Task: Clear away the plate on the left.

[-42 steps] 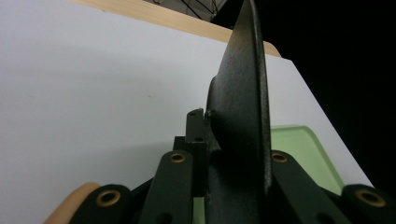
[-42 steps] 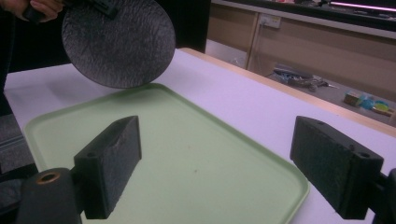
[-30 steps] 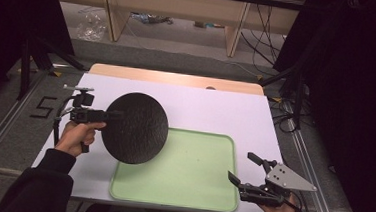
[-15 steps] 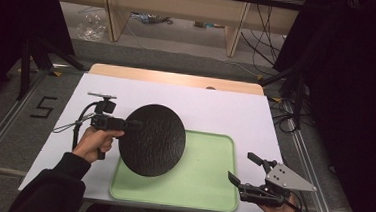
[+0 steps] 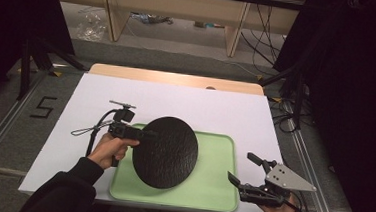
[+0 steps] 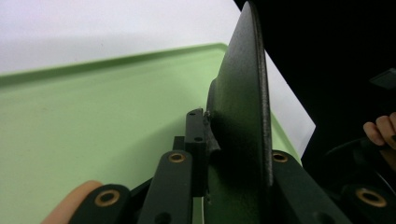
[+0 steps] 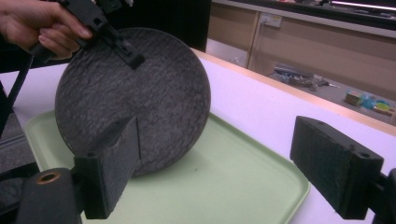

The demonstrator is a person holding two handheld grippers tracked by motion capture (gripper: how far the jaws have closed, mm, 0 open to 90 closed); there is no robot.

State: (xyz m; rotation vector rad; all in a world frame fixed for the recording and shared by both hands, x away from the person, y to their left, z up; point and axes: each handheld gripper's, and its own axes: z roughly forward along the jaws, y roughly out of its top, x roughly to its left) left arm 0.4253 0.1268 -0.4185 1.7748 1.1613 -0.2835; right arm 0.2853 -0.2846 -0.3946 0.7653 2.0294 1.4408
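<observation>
A round black plate (image 5: 165, 151) with a rough surface hangs tilted over the left part of a pale green tray (image 5: 216, 180). My left gripper (image 5: 146, 133) is shut on the plate's left rim. In the left gripper view the plate (image 6: 245, 121) stands edge-on between the jaws, above the tray (image 6: 93, 121). My right gripper (image 5: 241, 169) is open near the tray's front right corner, with nothing between its fingers. In the right gripper view the plate (image 7: 135, 93) leans over the tray (image 7: 224, 182), and the left gripper (image 7: 126, 49) clamps its upper rim.
The tray lies on a white sheet (image 5: 196, 106) that covers a wooden table (image 5: 178, 78). Beyond the table's far edge stand shelves (image 5: 182, 15) with cables on the floor. Dark curtains (image 5: 357, 98) hang at the right.
My left gripper has carried the plate to the right, from the white sheet to over the tray. The right gripper has stayed still and open.
</observation>
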